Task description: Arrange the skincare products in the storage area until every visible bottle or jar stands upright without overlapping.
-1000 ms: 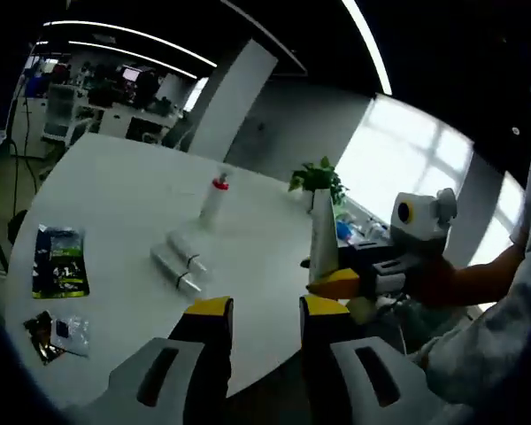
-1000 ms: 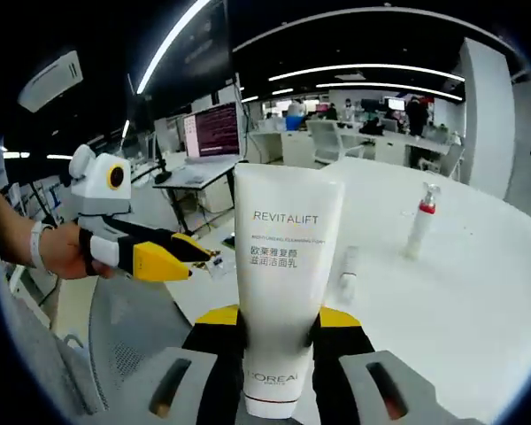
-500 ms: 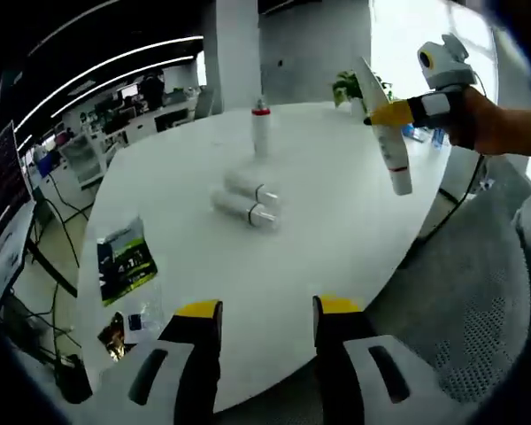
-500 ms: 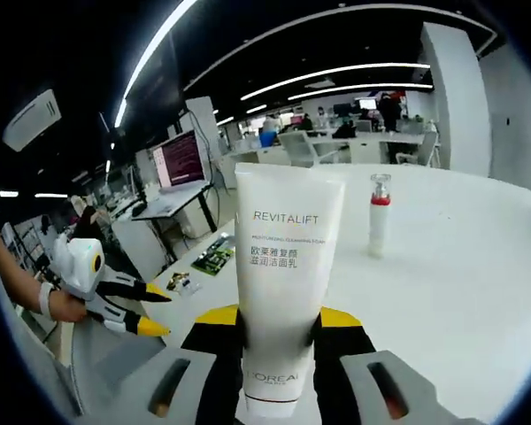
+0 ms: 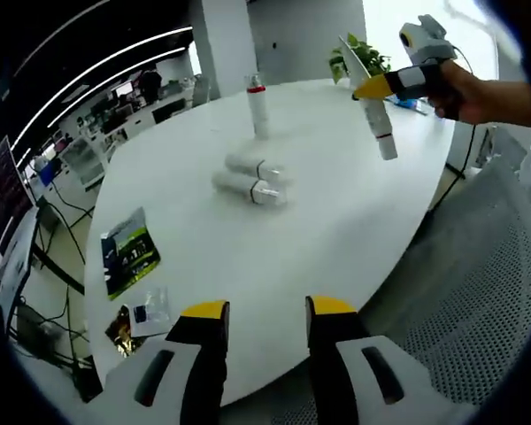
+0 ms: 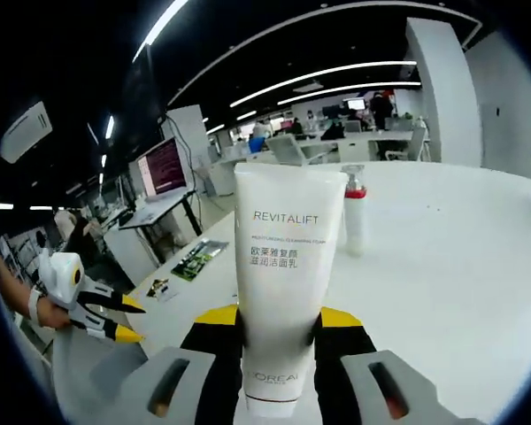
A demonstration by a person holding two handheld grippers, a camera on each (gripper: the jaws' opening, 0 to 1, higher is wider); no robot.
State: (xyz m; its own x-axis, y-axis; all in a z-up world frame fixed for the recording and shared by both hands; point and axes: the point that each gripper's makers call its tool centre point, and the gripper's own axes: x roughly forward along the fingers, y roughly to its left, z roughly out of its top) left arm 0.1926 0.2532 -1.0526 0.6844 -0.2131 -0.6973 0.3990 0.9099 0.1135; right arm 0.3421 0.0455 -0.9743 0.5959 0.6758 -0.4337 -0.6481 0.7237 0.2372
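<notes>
Tongs on our right stay clamped on the white Revitalift tube, which since a second ago has travelled out over the bench rather than hanging beside its edge; our left tongs stand apart, holding nothing. We see the tube upright, cap end down. Two bottles lie side by side mid-bench, with a red-collared spray bottle standing beyond them. Packets sit near the left edge in an open office.

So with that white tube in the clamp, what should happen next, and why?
Probably lower the white Revitalift tube, clamped in the right gripper, onto bare white table and stand it upright: it hangs above the table, while two small bottles lie on their sides.
</notes>
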